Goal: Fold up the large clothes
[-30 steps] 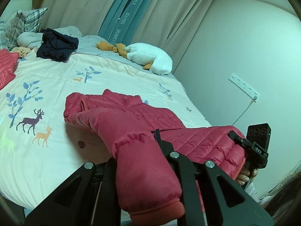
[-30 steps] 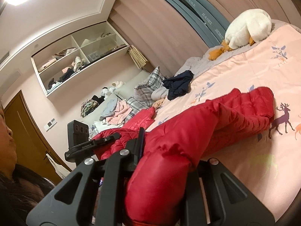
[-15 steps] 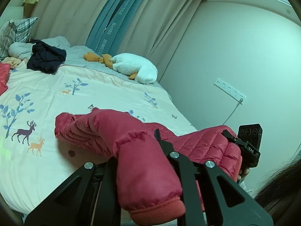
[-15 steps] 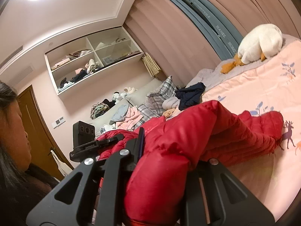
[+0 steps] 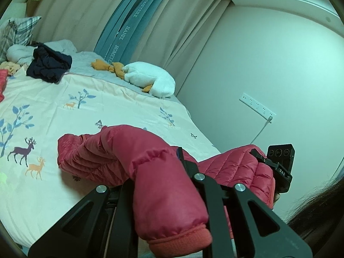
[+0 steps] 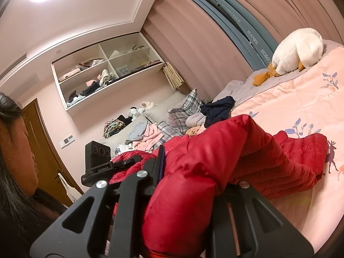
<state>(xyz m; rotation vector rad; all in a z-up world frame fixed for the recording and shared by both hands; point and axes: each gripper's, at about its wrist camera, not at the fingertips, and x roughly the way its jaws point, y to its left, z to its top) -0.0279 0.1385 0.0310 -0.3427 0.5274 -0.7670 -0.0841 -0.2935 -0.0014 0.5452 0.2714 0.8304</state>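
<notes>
- The left gripper [image 5: 169,195] is clamped on one sleeve of the red puffer jacket [image 5: 96,152], the cuff end bulging out toward the camera between the black fingers; a grip near the cuff gives control of the whole sleeve length.
- The right gripper [image 6: 189,195] is closed on the other sleeve in the same way, the padded fabric squeezed between its jaws, so both arms of the jacket can be drawn as a pair.
- Each camera sees the other gripper off to its side, level with it, which suggests the sleeves are being held apart to keep the jacket spread.
- From the two grips the sleeves run forward to the jacket's quilted body, which lies bunched on the bed [image 5: 107,99] near its close edge; how flat the body lies is hard to judge through the fisheye.
- The printed cover around the jacket is bare, leaving room for a fold.
- Further off, a dark garment [image 5: 49,64] and a white plush duck [image 5: 150,81] sit near the curtain, well apart from the work.
</notes>
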